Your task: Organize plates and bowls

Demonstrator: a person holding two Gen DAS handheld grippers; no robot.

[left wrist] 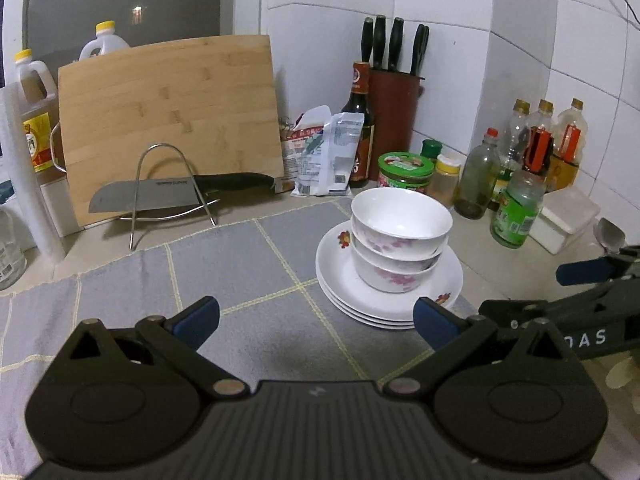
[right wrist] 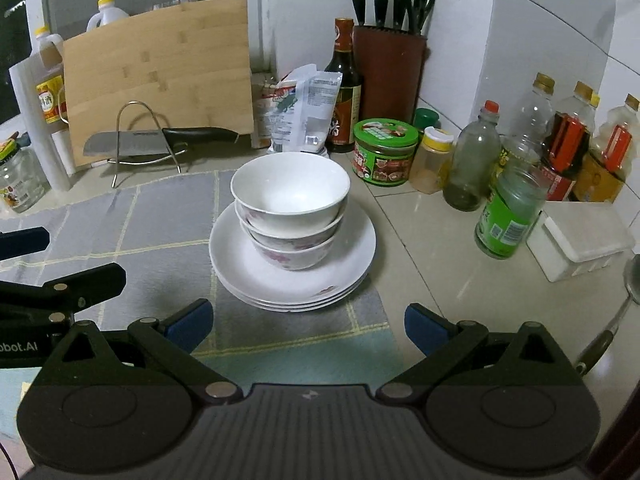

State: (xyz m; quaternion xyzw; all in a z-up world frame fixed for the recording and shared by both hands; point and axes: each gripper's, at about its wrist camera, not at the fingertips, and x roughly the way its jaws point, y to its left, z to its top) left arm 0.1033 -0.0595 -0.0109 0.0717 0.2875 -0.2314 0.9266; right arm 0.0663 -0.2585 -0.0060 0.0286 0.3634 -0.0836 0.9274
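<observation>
Nearest to each camera, both claws stand released with nothing between their blue pads: the left claw (left wrist: 316, 318) hovers low over the grey checked mat (left wrist: 240, 276), and the right claw (right wrist: 308, 326) hovers over the same mat's near edge, with the dishes just ahead of it. Beyond the claws, three white plates (right wrist: 344, 256) lie stacked on the mat's right end, and three floral bowls (right wrist: 290, 196) nest upright on the middle of the top plate. To the right of the stack, on the bare desk (right wrist: 424, 240), a green-labelled jar (right wrist: 508, 216) stands beside a white lidded box (right wrist: 580, 240). Behind these stand a green-lidded tub (right wrist: 384, 152), a yellow-capped shaker (right wrist: 434, 160) and several clear bottles (right wrist: 472, 160). Left of the stack, a kitchen knife (right wrist: 160, 140) rests across a wire stand (right wrist: 136, 136) in front of a bamboo cutting board (right wrist: 160, 76) that leans upright. Farthest back, a dark sauce bottle (right wrist: 344, 80) and a brown knife block (right wrist: 390, 72) stand against the tiled wall.
</observation>
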